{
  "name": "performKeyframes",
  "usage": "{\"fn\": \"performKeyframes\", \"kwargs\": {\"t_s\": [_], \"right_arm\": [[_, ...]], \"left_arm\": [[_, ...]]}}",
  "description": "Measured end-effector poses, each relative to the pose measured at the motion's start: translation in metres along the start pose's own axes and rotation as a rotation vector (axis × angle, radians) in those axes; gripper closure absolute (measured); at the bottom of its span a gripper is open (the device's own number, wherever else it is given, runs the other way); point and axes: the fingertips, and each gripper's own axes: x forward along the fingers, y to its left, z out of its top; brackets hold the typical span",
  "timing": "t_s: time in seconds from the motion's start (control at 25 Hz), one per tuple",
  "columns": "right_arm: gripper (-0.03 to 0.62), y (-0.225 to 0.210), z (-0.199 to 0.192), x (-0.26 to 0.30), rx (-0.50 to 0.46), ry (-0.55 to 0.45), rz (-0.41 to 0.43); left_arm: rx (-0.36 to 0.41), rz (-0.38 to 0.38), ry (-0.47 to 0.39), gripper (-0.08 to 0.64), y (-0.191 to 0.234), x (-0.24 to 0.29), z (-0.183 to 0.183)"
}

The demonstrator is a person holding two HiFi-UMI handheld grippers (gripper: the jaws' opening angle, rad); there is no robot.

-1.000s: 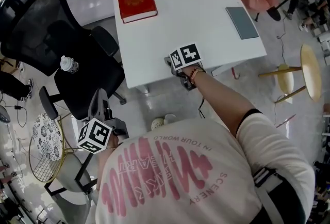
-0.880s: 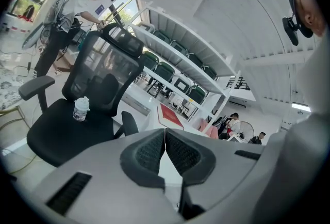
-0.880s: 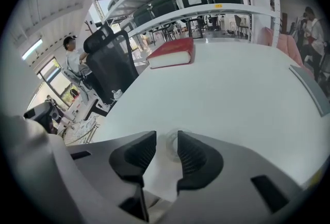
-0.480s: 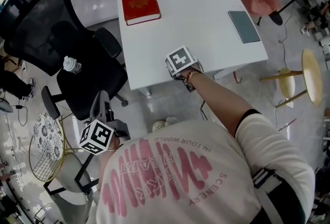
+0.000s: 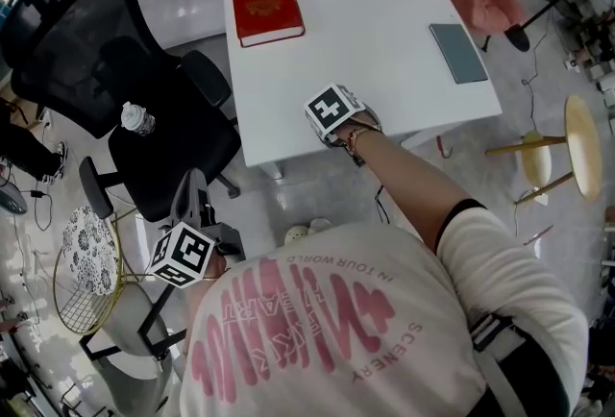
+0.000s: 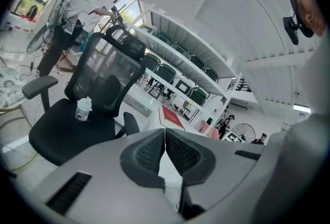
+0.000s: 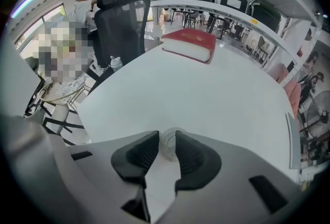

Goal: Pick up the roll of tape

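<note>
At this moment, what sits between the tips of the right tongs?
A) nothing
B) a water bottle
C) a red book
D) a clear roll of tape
D: the right gripper view shows a clear roll of tape on the white table between the tips of the right tongs, which have just been closing and touch its sides.

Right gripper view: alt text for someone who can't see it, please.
The jaws of the right gripper have just been closing on a clear roll of tape between them on a white table. A red book lies at the far end.
</note>
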Motion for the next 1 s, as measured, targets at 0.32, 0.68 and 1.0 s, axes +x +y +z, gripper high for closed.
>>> {"fn": "performKeyframes", "kwargs": {"t_s": [0.32,0.68,1.0], "right_arm": [[0.517,0.002,-0.001,-0.005,0.064,-0.004,0.050],[0.520,0.001,-0.002,-0.009,0.094,-0.041,0.067],[0.522,-0.001,-0.010,-0.014,0.112,-0.067,0.065]], "left_arm": [[-0.004,0.010,-0.011,0.535,0.000,-0.004,0.002],[0.002,0.012,-0.012,0.535,-0.006,-0.005,-0.002],[0.004,-0.002,-0.009,0.535,-0.013,-0.001,-0.004]]}}
